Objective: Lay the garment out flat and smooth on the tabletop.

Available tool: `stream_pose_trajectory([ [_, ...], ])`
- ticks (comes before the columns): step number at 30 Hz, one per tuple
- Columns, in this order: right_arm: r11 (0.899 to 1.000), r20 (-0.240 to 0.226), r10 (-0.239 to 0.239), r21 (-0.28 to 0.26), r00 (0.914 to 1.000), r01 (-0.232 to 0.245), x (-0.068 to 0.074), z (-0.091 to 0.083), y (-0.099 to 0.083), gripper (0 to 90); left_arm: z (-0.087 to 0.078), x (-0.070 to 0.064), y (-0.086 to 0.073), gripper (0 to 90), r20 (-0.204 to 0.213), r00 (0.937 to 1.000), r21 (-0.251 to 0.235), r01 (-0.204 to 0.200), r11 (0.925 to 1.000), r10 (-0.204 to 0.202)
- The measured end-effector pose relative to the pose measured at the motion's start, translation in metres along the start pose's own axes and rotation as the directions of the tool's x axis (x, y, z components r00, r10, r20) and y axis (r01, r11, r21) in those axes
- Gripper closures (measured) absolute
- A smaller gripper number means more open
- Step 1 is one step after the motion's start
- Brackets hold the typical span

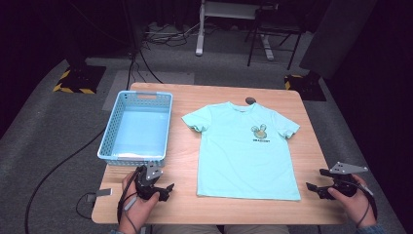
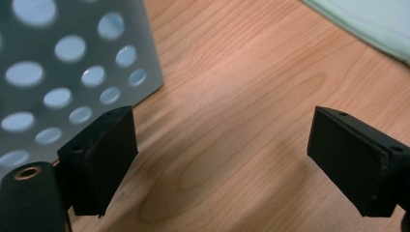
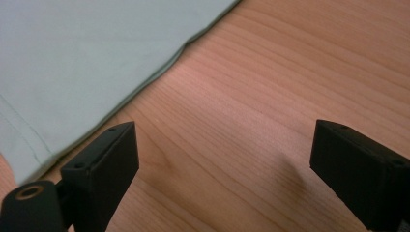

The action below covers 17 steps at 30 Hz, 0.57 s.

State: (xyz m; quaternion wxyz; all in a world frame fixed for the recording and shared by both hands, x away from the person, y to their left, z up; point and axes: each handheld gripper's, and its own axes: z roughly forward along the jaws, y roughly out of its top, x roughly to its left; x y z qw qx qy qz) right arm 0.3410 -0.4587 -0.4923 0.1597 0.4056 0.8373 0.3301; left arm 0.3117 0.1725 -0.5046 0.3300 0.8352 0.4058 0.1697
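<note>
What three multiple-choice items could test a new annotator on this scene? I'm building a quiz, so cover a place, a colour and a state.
1. Where is the basket relative to the T-shirt?
A. to the person's left of it
B. on top of it
C. to the person's right of it

2. What colour is the T-shirt?
A. red
B. light turquoise
C. black

3. How do the left gripper jaws stand?
A. shut on the shirt
B. shut on the basket
C. open, holding nothing

Answers: 1 A, the high view shows the basket left of the shirt. 2 B, its fabric is pale turquoise. 3 C, bare table lies between the parted jaws.

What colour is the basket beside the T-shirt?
Light blue, with round holes in its walls; the basket shows best in the high view.
</note>
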Motion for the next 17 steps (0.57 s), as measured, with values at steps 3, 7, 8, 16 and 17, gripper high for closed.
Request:
stream_pose_trajectory([
  [3, 1.000, 0.003, 0.010, 0.013, 0.9999, -0.010, -0.002, 0.004, -0.007, 9.0, 0.002, 0.004, -0.006, 6.7, 0.006, 0.9996, -0.012, 0.029, 0.9995, -0.029],
  [7, 1.000, 0.020, 0.015, -0.027, 0.9997, -0.015, 0.001, 0.006, -0.014, 2.3, 0.000, 0.006, -0.009, 5.8, -0.002, 0.9988, -0.012, 0.048, 0.9988, -0.048],
  [8, 0.999, 0.023, 0.014, -0.042, 0.9996, -0.013, 0.002, 0.008, -0.015, 1.1, 0.000, 0.006, -0.009, 5.5, -0.004, 0.9987, -0.011, 0.051, 0.9987, -0.051],
  [16, 0.999, 0.026, 0.016, -0.040, 0.9995, -0.015, 0.006, 0.008, -0.016, 0.2, 0.000, 0.006, -0.009, 5.1, -0.007, 0.9986, -0.012, 0.051, 0.9986, -0.052],
  [17, 0.999, 0.026, 0.016, -0.040, 0.9995, -0.015, 0.006, 0.008, -0.016, 0.2, 0.000, 0.006, -0.009, 5.1, -0.007, 0.9987, -0.012, 0.051, 0.9986, -0.051],
])
